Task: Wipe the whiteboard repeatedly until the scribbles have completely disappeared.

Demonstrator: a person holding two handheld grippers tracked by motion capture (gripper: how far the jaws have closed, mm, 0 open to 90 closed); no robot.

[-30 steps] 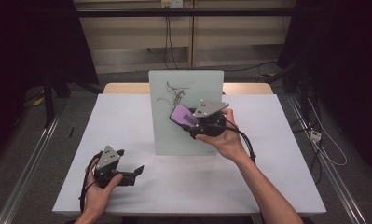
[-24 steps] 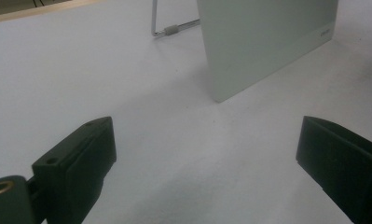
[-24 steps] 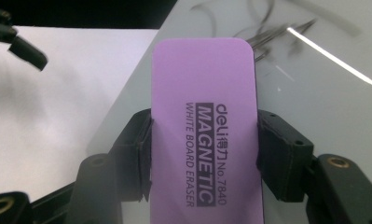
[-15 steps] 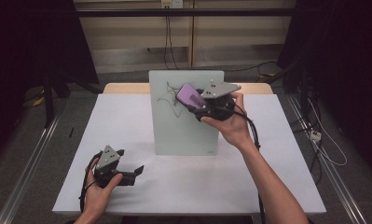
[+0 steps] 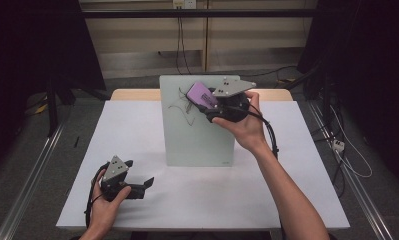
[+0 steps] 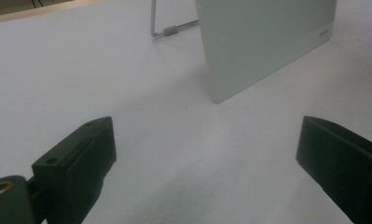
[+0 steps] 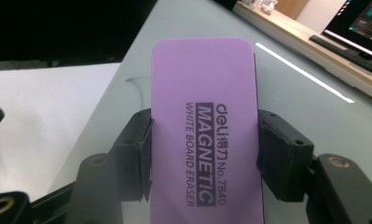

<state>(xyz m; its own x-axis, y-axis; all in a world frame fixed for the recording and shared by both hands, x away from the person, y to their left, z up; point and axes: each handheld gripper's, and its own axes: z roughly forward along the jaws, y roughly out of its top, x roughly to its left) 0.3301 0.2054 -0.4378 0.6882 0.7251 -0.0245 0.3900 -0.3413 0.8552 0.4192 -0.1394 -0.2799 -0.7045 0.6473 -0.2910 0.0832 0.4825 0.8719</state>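
A small upright whiteboard (image 5: 194, 135) stands on the table's middle, with dark scribbles (image 5: 179, 102) near its top left. My right gripper (image 5: 207, 102) is shut on a purple magnetic whiteboard eraser (image 5: 202, 95), held against the board's upper part beside the scribbles. In the right gripper view the eraser (image 7: 204, 130) sits between the two jaws, above the board's surface (image 7: 305, 93). My left gripper (image 5: 144, 186) rests open on the table at the front left, pointing right. In the left gripper view its jaws stand wide apart, with the board's lower corner (image 6: 263, 51) ahead.
The white table (image 5: 137, 130) has bare room around the board. A wire stand (image 6: 167, 30) props the board from behind. Cables (image 5: 347, 155) trail on the floor at the right. A dark post (image 5: 52, 100) stands at the left.
My right gripper has carried the eraser up the board, from about its middle to near its top edge. The left gripper has stayed where it was.
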